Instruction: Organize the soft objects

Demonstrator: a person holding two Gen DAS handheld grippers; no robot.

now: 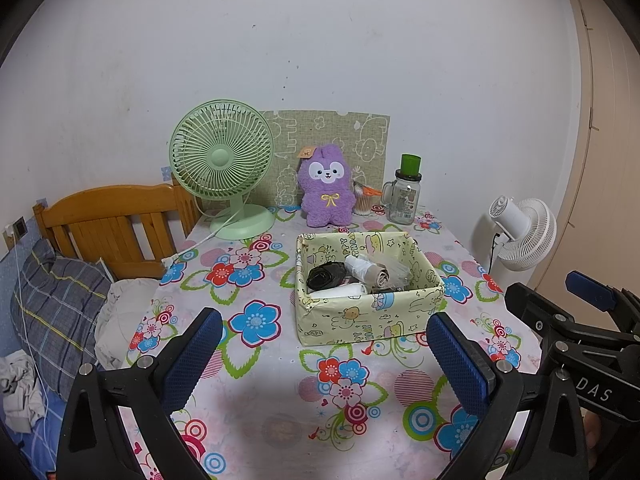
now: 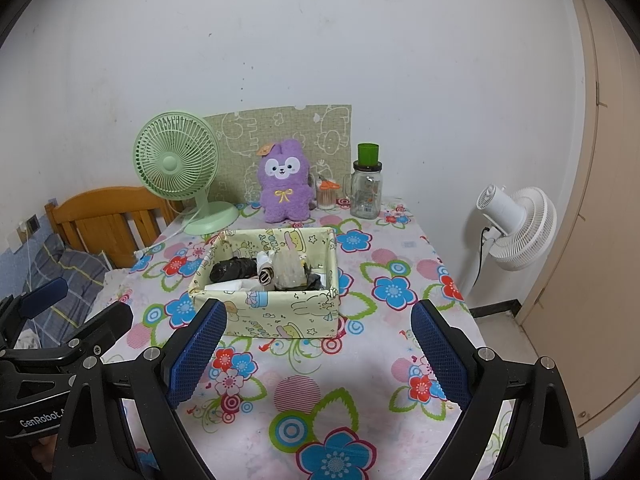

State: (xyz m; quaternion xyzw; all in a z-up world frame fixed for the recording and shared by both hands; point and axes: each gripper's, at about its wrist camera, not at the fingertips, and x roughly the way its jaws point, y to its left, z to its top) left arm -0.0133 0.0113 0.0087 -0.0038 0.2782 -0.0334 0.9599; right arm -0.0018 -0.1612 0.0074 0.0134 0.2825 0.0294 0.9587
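Both the left gripper (image 1: 324,356) and right gripper (image 2: 318,350) hang wide apart and empty over the surface's (image 2: 280,420) near edge. Mid-surface sits the patterned box (image 2: 280,316), long axis left-right, holding bag rolls (image 2: 234,269). A purple plush (image 2: 285,182) stands upright at the far edge, facing us.

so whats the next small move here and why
Probably bring the right gripper forward over the box toward the purple plush. Both grippers are open and hold nothing, and the plush stands outside the box, behind it.
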